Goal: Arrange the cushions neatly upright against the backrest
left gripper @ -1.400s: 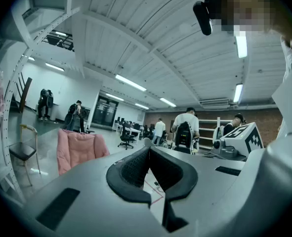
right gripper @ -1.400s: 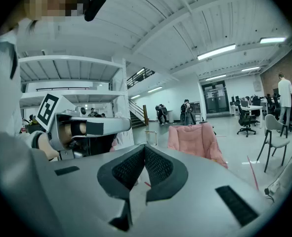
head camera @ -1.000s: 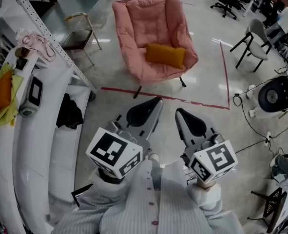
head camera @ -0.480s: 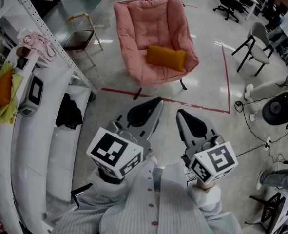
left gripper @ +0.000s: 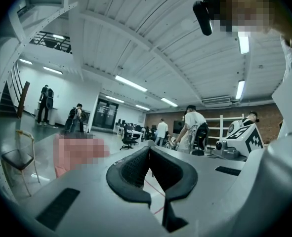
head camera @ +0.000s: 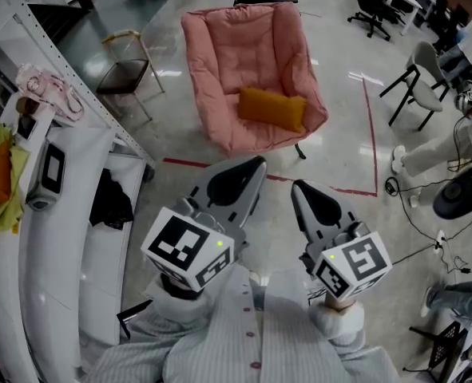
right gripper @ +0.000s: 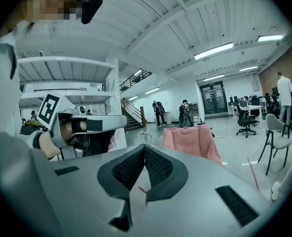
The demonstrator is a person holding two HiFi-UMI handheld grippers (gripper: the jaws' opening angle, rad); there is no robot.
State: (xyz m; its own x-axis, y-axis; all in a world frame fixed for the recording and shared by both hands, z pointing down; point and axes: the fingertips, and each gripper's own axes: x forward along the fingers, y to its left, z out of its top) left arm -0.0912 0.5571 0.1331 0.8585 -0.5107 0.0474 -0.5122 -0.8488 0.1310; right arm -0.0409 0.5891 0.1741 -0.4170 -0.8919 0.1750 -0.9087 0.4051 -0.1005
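Head view: the orange cushion lay flat on the seat of the pink armchair, toward its right arm and away from the backrest, beyond a red tape line on the floor. The left gripper and right gripper were held side by side near the body, well apart from the chair. Left gripper view: the jaws were pressed together with nothing between them. Right gripper view: the jaws likewise met tip to tip, empty, with the armchair standing beyond them.
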